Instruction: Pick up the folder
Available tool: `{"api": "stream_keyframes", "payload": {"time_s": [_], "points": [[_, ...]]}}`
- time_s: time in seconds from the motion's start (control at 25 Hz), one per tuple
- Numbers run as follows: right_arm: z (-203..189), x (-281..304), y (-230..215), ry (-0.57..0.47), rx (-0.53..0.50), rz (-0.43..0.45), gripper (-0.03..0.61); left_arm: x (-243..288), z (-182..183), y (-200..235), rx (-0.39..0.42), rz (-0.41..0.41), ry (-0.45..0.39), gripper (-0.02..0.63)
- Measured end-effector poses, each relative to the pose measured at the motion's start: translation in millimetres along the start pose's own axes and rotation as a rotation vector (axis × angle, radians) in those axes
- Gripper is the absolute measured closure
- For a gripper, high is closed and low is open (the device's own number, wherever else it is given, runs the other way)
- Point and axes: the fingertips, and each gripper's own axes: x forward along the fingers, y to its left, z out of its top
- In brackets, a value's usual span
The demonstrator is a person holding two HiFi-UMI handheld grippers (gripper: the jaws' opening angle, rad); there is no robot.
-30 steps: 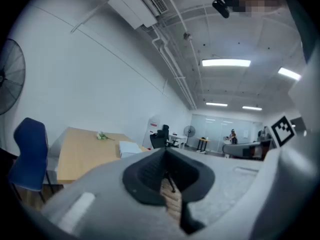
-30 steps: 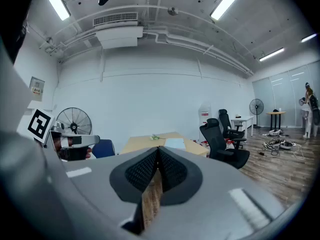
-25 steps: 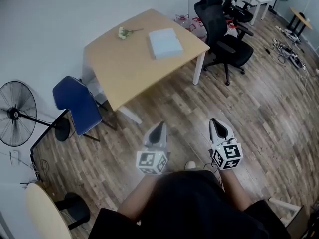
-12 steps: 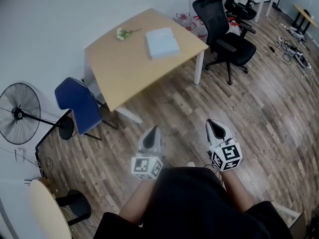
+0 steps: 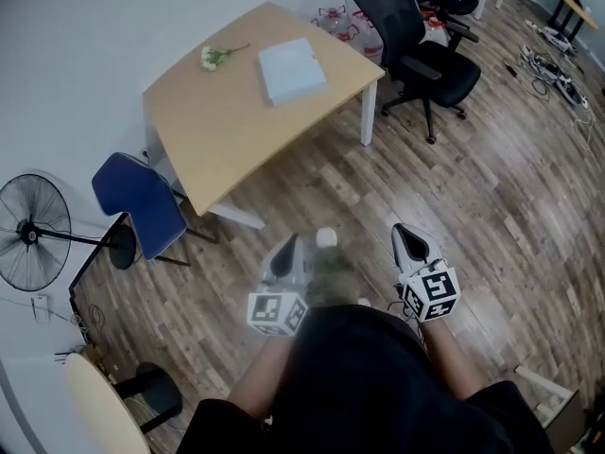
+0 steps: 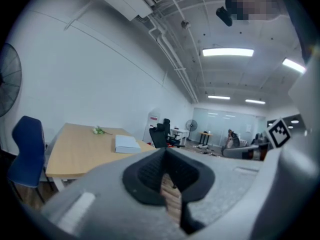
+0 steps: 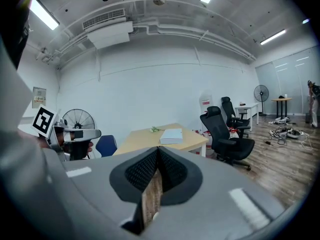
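Observation:
The folder (image 5: 291, 71) is pale blue and lies flat on the far part of a light wooden table (image 5: 217, 130). It also shows in the left gripper view as a small folder (image 6: 126, 143) and in the right gripper view as a folder (image 7: 172, 136). Both grippers are held low over the wood floor, well short of the table. My left gripper (image 5: 289, 246) is blurred, jaws shut with nothing between them. My right gripper (image 5: 409, 237) is also shut and empty. Its closed tips (image 7: 157, 150) point toward the table.
A sprig of flowers (image 5: 213, 57) lies on the table beside the folder. A black office chair (image 5: 416, 45) stands at the table's right end, a blue chair (image 5: 142, 201) at its left. A floor fan (image 5: 33, 233) stands far left. Cables (image 5: 553, 64) trail at the far right.
The table and folder have shifted up and left in the head view. Both grippers stay low in the frame and shut, the left one now blurred.

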Motion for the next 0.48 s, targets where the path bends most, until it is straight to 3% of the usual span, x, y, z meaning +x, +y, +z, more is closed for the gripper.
{"api": "stream_keyframes", "payload": {"time_s": [0.28,0.48], "points": [[24,65,-42,0.023,-0.009,-0.054,0.578,92,13,31,-0.016,-0.068,0.000,0.614],[62,131,-49,0.064,-0.047,-0.033,0.578,151,39,77,-0.046,-0.081,0.002,0.614]]}}
